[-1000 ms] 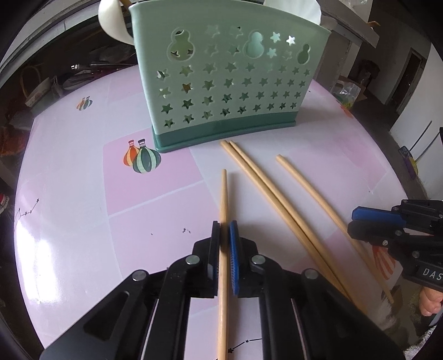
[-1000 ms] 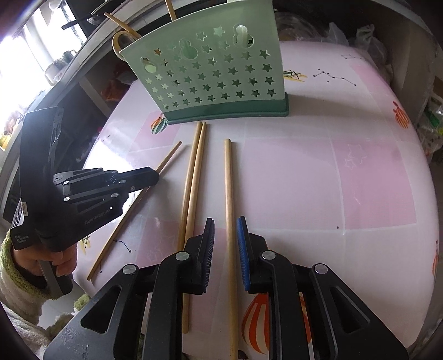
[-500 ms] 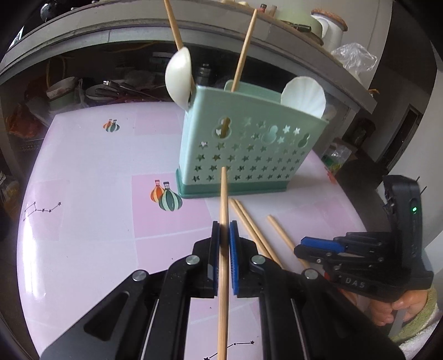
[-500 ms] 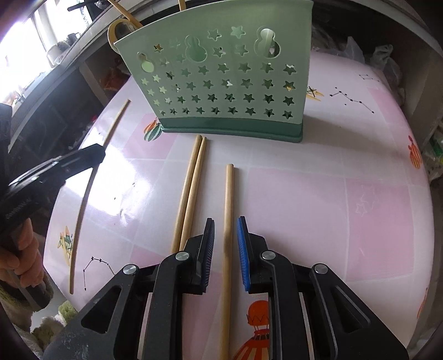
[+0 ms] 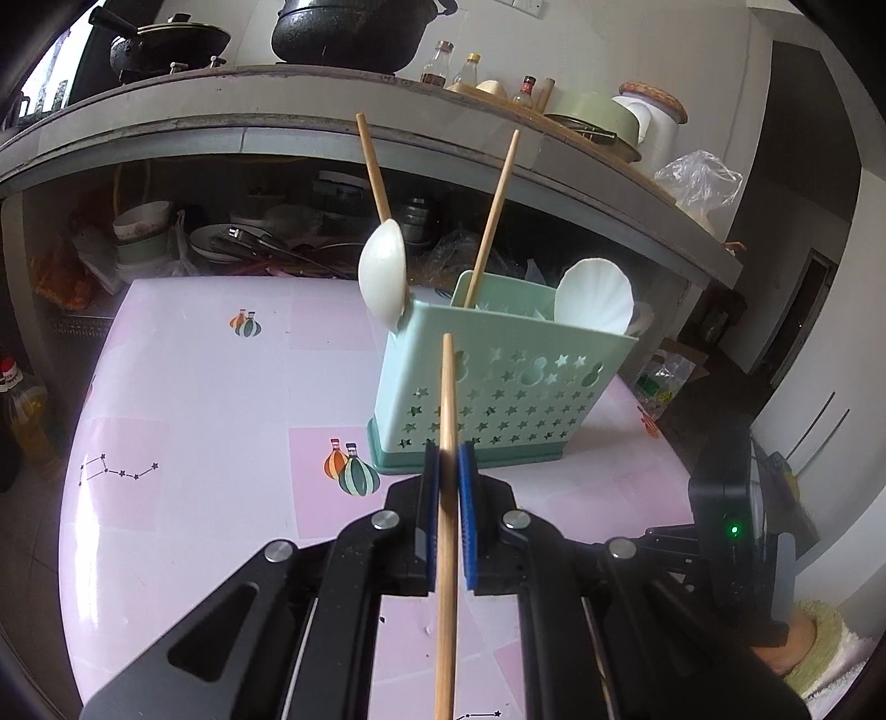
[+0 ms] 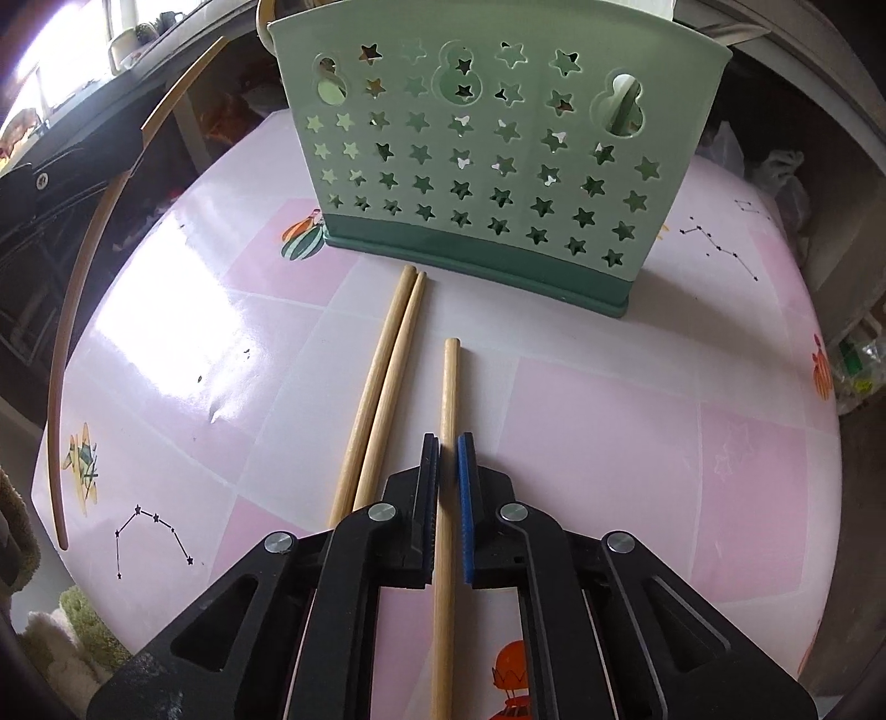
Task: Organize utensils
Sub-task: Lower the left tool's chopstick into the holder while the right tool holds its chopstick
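Right wrist: holder (image 6: 476,166) top cropped.

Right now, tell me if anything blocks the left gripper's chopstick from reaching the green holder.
Nothing visible does. The left gripper holds its chopstick above the table, pointing at the green holder; only open air lies between. The holder's top already carries two sticks and white spoons.

Far ahead of the left gripper and above it, a large black cooking pot (image 5: 349,27) stands on a grey concrete counter (image 5: 221,94). Up to its right sit small glass bottles (image 5: 454,69), a white jar with a cork lid (image 5: 656,130), and a crumpled clear plastic bag (image 5: 700,180).
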Demonstrator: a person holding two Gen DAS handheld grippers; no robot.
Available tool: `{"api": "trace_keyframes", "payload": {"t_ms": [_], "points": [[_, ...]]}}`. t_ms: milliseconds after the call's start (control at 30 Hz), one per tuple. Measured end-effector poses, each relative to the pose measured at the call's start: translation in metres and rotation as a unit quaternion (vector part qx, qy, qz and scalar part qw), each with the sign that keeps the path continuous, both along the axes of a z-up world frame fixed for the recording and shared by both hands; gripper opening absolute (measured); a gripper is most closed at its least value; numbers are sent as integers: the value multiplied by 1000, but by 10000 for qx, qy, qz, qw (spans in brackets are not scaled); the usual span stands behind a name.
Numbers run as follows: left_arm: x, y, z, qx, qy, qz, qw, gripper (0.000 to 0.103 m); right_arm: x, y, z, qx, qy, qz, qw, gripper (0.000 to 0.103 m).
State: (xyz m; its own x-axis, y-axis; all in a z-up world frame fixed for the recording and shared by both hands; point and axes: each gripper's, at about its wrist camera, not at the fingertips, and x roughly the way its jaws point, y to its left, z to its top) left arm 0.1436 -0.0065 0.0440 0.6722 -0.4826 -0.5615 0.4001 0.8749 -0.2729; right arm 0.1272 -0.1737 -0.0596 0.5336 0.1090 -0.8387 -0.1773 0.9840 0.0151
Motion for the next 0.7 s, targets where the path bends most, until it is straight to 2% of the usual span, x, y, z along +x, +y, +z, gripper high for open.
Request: {"api": "trace_keyframes", "payload": {"t_ms": [167,400,533,700], "points": [[-3,5,9,-127,-167,72,9998,6,-3,-7,8,209,-173,-160,9995,5],[-4,7,42,-335,-699,97,9969,6,-21,-37,63,895,-832,-458,9914,5],[3,7,72,-643,-1088,128,9919,6,-37,-60,97,1425,-1226,-639,9801,5],[22,3,108,-1166,-1530,136,9812,6,-48,-73,122,1731,-1589,-738,9692,5]]}}
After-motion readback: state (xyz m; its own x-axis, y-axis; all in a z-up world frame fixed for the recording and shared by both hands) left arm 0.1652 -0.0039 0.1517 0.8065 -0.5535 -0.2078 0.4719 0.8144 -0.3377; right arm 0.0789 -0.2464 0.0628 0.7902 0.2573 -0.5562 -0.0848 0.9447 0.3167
